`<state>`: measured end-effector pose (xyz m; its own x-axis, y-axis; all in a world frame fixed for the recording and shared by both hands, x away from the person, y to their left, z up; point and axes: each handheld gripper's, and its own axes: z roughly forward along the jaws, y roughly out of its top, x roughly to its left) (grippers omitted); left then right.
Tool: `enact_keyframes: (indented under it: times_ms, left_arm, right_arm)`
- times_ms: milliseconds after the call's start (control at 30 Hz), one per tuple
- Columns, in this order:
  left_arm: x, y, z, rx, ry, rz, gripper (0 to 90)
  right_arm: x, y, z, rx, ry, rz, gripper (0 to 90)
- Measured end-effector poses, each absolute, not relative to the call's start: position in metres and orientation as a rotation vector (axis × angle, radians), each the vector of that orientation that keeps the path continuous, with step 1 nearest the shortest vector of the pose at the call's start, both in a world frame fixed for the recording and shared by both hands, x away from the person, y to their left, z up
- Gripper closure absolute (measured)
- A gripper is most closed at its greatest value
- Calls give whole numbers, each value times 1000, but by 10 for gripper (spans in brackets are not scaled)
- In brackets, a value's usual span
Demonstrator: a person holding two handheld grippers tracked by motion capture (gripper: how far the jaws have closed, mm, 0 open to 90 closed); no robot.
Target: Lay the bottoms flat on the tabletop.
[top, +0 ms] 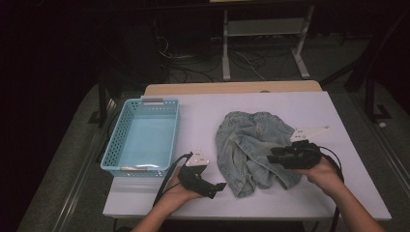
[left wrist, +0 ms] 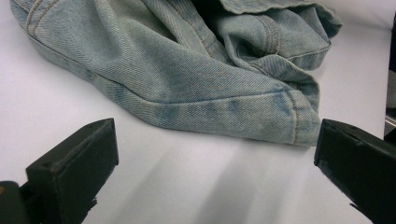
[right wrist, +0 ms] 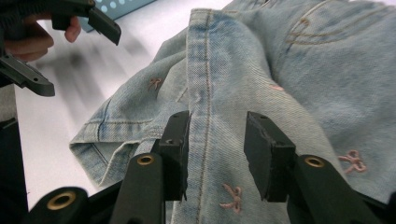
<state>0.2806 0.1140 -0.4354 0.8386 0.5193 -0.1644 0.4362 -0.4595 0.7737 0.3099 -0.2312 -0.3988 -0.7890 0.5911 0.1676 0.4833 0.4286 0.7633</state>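
Nearest the person, the left gripper [top: 218,188] hovers low over the white table [top: 203,111], just beside the near hem of the crumpled jeans [top: 251,150]. In the left gripper view its 2 jaws stand spread wide with bare table between them and the hem [left wrist: 224,116] lying just ahead, untouched. That looks like a line-up: the jaws are set wide so they can slide around the thick folded edge.

A little farther in, the right gripper [top: 271,155] sits over the right side of the jeans, pointing across the cloth toward the other hand. In the right gripper view its jaws are partly drawn together and straddle a raised seam [right wrist: 205,93], denim showing in the gap; whether the pads already press that ridge I cannot tell, but they appear apart from it. The seam is a sensible place to take hold, since the doubled cloth gives the pads something firm.

The jeans lie bunched in the middle of the table, right of the blue basket [top: 142,135], with small pink bows [right wrist: 232,196] stitched on. The basket stands well apart at the left, likely the place the cloth is meant for once lifted or folded.
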Motion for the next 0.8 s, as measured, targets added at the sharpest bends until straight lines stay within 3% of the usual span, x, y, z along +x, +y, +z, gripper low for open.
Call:
enact_keyframes:
  times_ms: [733, 800]
  left_arm:
    - [284, 115, -437, 2112, 708, 97, 0]
    - [284, 116, -437, 2111, 708, 97, 0]
  right_arm:
    - [325, -194, -428, 913, 2657, 1109, 538]
    - [325, -193, -429, 912, 2664, 1087, 565]
